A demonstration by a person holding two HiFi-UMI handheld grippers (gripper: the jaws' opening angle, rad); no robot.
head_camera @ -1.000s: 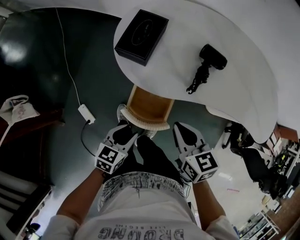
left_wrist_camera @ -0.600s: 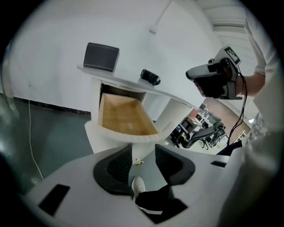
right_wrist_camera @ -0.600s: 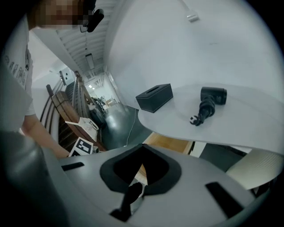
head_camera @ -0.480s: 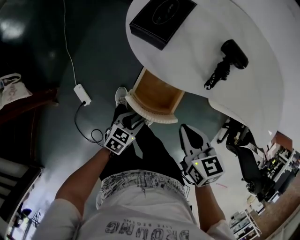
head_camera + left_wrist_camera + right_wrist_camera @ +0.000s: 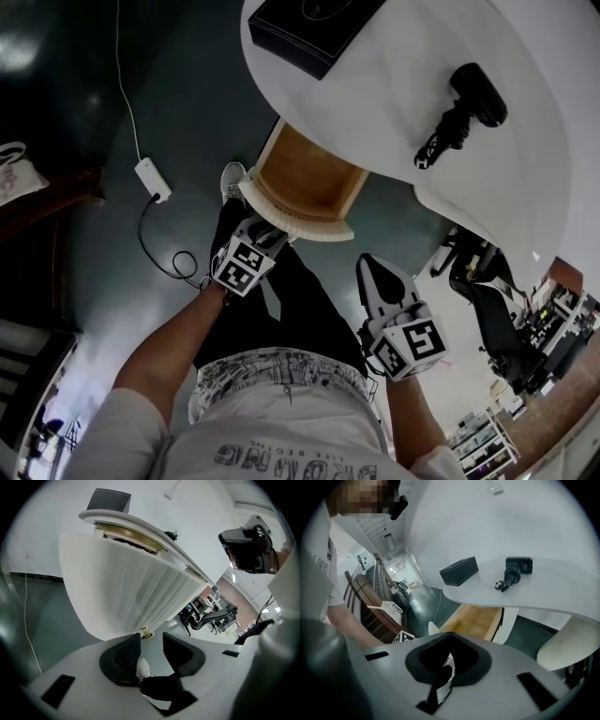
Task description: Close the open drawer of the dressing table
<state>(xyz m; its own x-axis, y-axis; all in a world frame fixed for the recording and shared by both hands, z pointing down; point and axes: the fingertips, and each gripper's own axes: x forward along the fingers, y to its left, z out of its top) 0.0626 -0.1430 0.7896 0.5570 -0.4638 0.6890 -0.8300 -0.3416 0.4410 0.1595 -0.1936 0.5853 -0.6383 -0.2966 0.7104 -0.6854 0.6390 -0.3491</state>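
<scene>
**Head view.** The drawer (image 5: 305,178) of the dressing table (image 5: 394,103) stands pulled out, its wooden inside bare. The left gripper (image 5: 255,236) is right up against the drawer's ribbed white front; whether they touch cannot be told here. The right gripper (image 5: 375,272) hangs well to the right of it, short of the drawer. On the tabletop beyond both grippers lie a black box (image 5: 309,28) and a black handheld device (image 5: 464,108). On the floor to the left of the left gripper is a white adapter (image 5: 152,178) with its cable. The shirt's large print is upside down and cannot be read for certain.

**Left gripper view.** The left gripper's (image 5: 151,637) jaws stand apart and have just been closing. A small brass knob (image 5: 146,633) sits just past their tips and the pads are not on it. The ribbed front fills the space above. A shoe (image 5: 143,670) shows below through the gap.

**Right gripper view.** The right gripper's (image 5: 449,634) jaws meet at the tips and grasp nothing. The drawer lies ahead, slightly right. A white bag (image 5: 386,607) rests far left.
</scene>
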